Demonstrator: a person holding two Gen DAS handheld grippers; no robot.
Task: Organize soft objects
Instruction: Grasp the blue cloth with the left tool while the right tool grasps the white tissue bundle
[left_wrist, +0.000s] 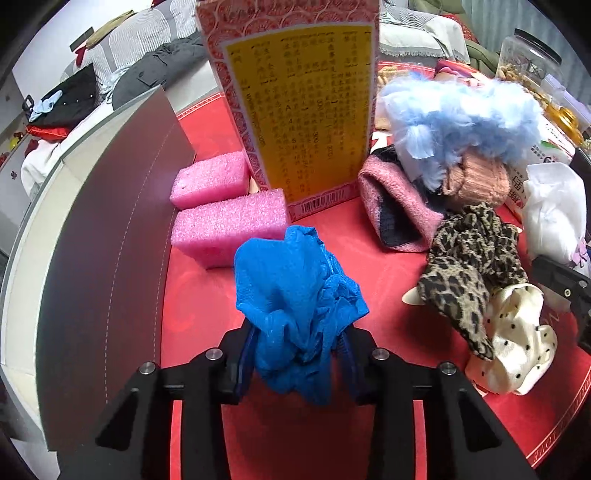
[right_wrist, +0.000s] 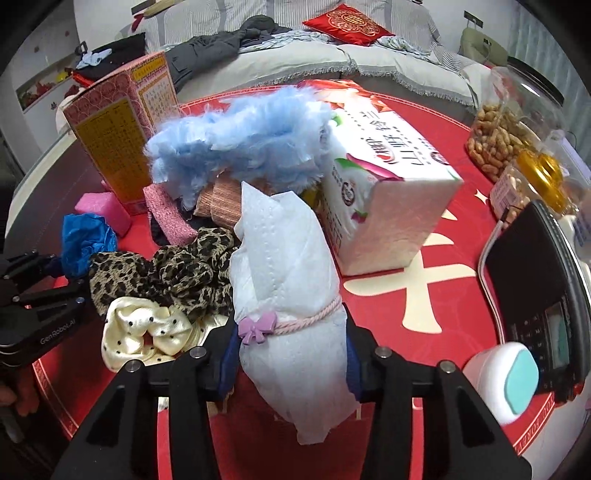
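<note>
The left hand-held gripper (left_wrist: 301, 354) clenched a crumpled blue cloth (left_wrist: 295, 295) — the right hand-held gripper (right_wrist: 290, 358) grasped a white tied bundle (right_wrist: 284, 273), leopard scarf (right_wrist: 166, 273) at nine o'clock.

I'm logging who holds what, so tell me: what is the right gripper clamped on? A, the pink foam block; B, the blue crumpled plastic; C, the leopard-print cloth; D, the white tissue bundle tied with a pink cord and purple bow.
D: in the right wrist view the right gripper has its jaws closed on the white tissue bundle, at the pink cord and purple bow; the blue crumpled plastic sits in the left gripper.
</note>
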